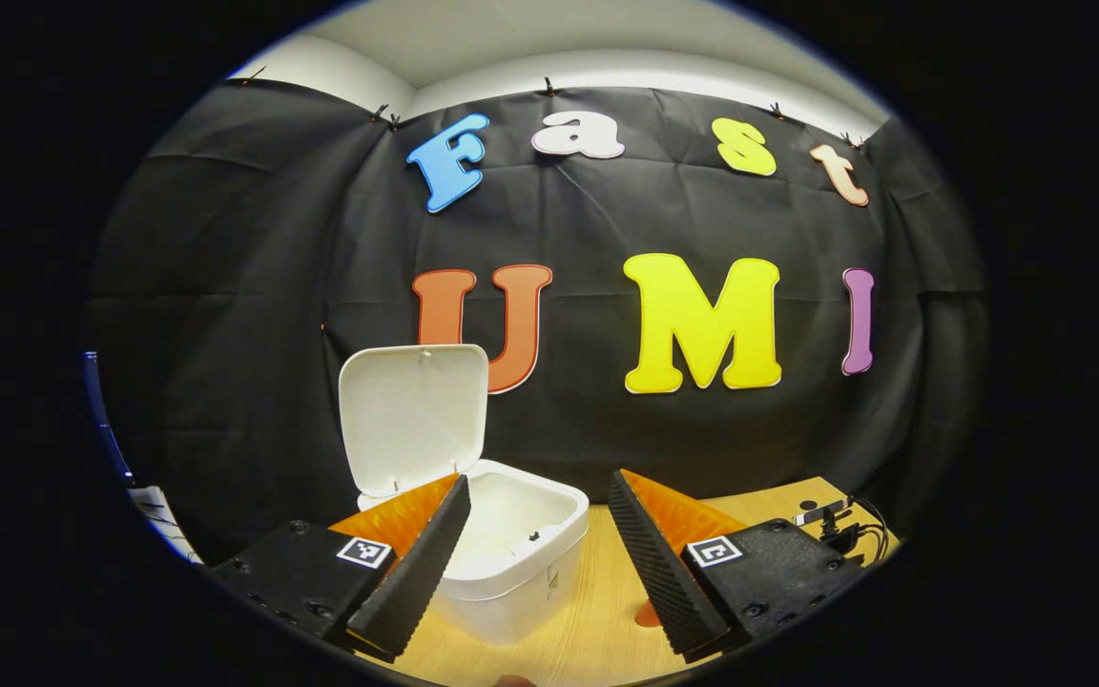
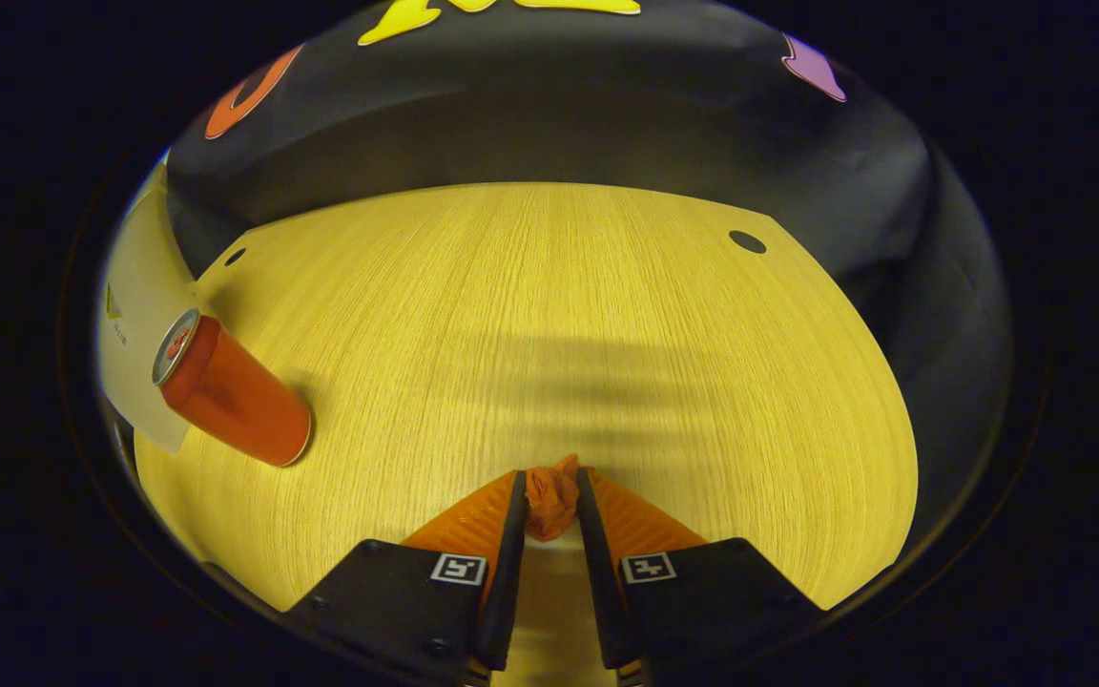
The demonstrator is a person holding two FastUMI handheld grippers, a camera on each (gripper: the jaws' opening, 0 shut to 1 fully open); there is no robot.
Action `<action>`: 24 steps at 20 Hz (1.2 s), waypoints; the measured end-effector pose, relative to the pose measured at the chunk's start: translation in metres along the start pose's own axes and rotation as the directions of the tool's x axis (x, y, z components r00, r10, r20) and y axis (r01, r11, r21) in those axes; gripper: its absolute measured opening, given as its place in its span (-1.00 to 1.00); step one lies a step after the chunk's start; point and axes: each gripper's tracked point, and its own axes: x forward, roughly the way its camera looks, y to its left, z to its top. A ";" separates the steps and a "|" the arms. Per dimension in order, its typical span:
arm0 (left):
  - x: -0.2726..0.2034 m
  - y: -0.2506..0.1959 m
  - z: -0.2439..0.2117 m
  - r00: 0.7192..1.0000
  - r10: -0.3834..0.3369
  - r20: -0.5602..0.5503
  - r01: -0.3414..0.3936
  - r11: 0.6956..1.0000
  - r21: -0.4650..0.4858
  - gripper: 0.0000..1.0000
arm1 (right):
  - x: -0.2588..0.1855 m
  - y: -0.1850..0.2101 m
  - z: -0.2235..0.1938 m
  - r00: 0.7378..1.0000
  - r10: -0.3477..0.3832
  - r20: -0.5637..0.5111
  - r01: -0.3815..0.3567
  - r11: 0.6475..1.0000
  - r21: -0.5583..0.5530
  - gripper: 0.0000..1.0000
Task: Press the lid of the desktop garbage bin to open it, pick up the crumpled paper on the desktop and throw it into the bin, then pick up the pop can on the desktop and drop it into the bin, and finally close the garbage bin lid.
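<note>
Right tool (image 2: pixel 549 491) around crumpled paper (image 2: pixel 550 501)

Left gripper (image 1: pixel 535 534) level, fingers spread wide apart. Right gripper (image 2: pixel 549 501) tilted downward, fingers (image 2: pixel 511 534) drawn close together, pinching.

The near left corner of the garbage bin (image 1: pixel 511 563) is being hidden by a finger (image 1: pixel 416 568), and the bin wall (image 2: pixel 134 315) is being cut off at the left edge.
</note>
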 end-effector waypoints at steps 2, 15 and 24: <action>-0.002 -0.002 -0.003 1.000 -0.001 -0.005 0.001 1.000 -0.009 0.92 | -0.003 0.000 0.001 1.000 -0.015 0.012 0.015 1.000 -0.007 -0.61; -0.021 0.004 0.005 1.000 -0.023 0.004 0.023 0.999 -0.031 0.93 | -0.131 0.039 0.073 0.946 0.118 0.301 -0.134 0.991 0.032 -0.55; -0.026 0.029 0.005 1.000 -0.026 0.003 0.026 0.999 -0.027 0.93 | -0.279 0.162 0.177 0.745 0.318 0.587 -0.264 0.948 -0.178 -0.58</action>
